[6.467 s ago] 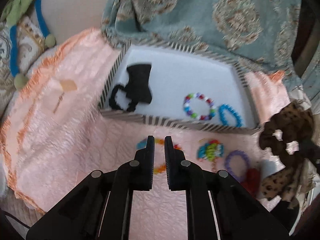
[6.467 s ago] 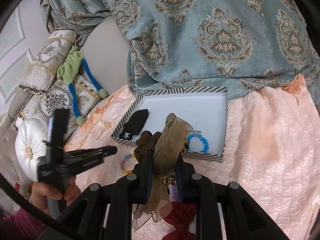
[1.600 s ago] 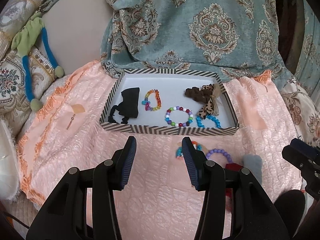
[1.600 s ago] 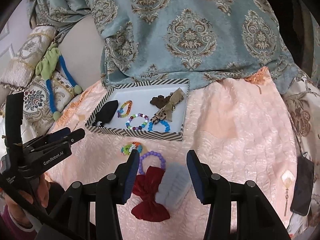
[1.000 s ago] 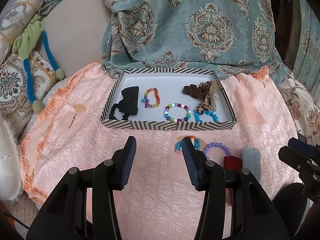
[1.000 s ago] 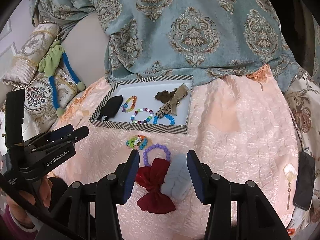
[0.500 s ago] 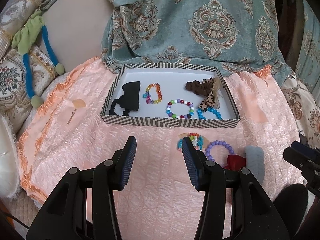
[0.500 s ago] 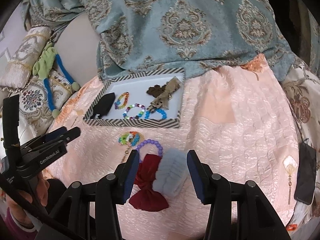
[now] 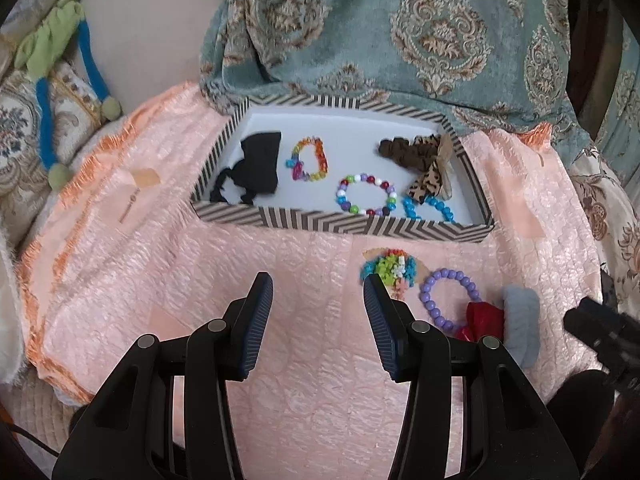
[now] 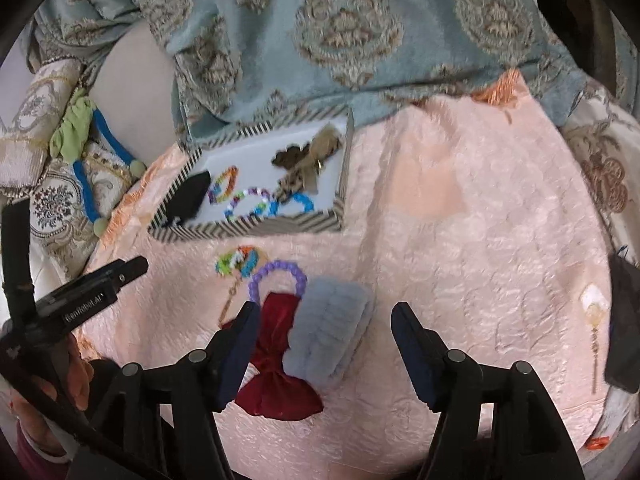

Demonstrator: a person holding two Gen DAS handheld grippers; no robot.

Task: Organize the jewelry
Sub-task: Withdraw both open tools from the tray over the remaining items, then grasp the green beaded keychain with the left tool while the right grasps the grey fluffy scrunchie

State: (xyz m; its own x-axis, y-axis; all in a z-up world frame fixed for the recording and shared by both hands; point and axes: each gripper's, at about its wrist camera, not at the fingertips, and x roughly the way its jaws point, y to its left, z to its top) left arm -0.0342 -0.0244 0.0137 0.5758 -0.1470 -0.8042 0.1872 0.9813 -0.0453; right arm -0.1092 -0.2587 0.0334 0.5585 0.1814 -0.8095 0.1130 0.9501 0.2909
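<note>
I had both units over the peach bedspread (image 9: 304,360). My left hand-held gripper (image 9: 318,300) sat w/ jaws apart, nothing between them, just bare cover below. My right hand-held gripper (image 10: 325,314) had its jaws just opening wider, also apart; the grey fluffy scrunchie (image 10: 326,330) lay under the gap, nearer the left pad, not pinched.

The striped tray (image 9: 340,226) sat further up the bed, against the teal patterned blanket (image 9: 400,32). Inside it, left to right: a black hair tie (image 9: 256,168), a rainbow bracelet (image 9: 310,158), a mixed-bead bracelet (image 9: 366,194), a blue bracelet (image 9: 428,206) at the front-right, and a brown/leopard bow scrunchie (image 9: 424,160) overlapping the blue one.

Outside the tray, just in front of its right half: a multicolour bead piece (image 9: 390,270), then a purple bead bracelet (image 9: 450,298) beside it, then a dark red bow (image 10: 276,360) touching the purple ring and the grey scrunchie. Scrunchie partly overlapped the bow.

In the right wrist view, the person's hand (image 10: 60,392) showed lower left, holding the left unit. A dark flat item lay at the far right edge of the bed; couldn't tell what.
</note>
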